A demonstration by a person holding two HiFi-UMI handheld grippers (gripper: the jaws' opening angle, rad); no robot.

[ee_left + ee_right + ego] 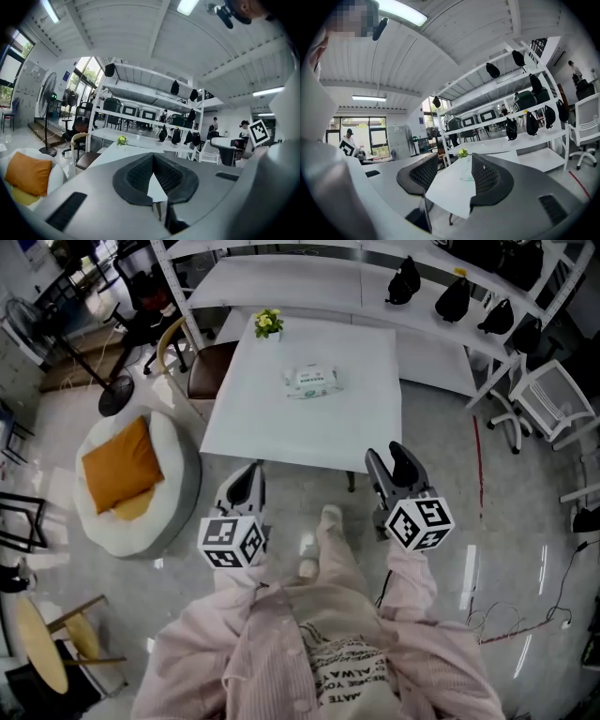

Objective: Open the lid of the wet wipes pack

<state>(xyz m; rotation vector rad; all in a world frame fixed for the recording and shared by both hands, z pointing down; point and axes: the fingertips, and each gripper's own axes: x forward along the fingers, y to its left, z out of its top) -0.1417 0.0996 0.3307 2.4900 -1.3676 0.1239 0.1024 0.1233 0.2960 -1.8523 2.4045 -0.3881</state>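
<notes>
The wet wipes pack [313,381] lies flat on the white table [272,427], in the far half of the top and well clear of every edge, with a small potted plant [269,323] standing beyond it near the far left corner. Its long axis runs roughly across the table from left to right, only slightly skewed, and its top face with the greenish label is up. The lid looks closed, though it is too small to tell which side it hinges on. Both tools hang short of the near table edge, over the floor, in front of the person's pink sleeves. The left gripper [250,472] has its jaws brought together at the tips with nothing between them. The right gripper [389,463] has its jaws held moderately apart and empty, and its own view frames the table top and the plant through the gap. The pack lies straight ahead of the pair and well apart from both, roughly midway between them from side to side, so neither is clearly nearer. Judging from this, the task has not begun. The coming move calls for a long forward reach over the near edge, probably one tool steadying the pack across its short side while the other catches the lid. Off to the left sit a beanbag [173,488] with an orange cushion [117,463].
</notes>
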